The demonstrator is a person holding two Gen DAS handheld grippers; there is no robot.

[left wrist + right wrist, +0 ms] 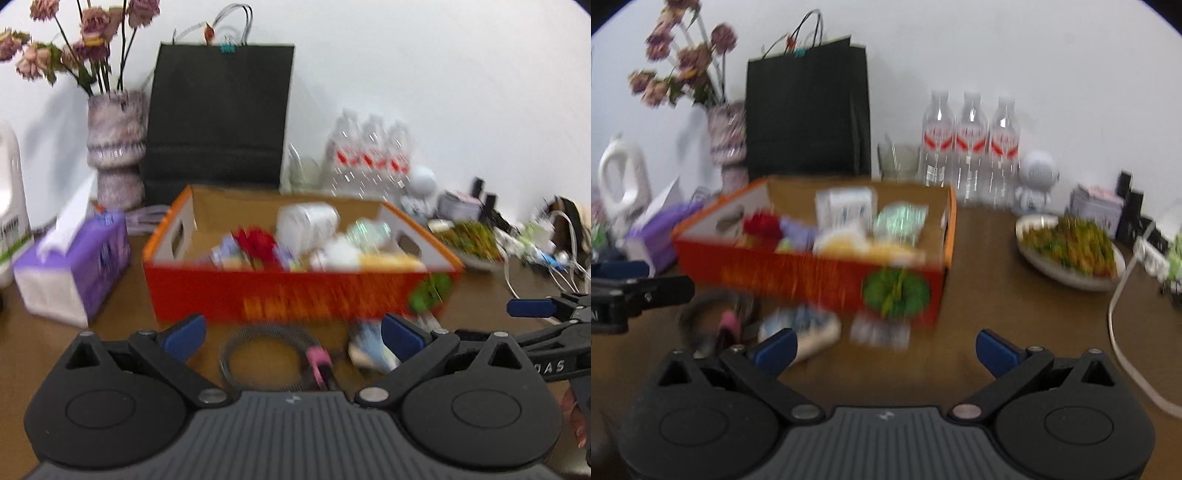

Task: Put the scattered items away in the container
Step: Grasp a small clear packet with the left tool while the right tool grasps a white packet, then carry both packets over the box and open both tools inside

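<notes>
Two spread tools [293,334] [884,349] before box [295,291]

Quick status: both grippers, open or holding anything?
Left gripper: open, holding nothing.
Right gripper: open, holding nothing.

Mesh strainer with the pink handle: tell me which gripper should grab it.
Left. The mesh strainer lies directly between the open left gripper jaws; for the right gripper, also open, it sits off to the left.

Bright, motion-blurred, fisheye-warped edges
</notes>
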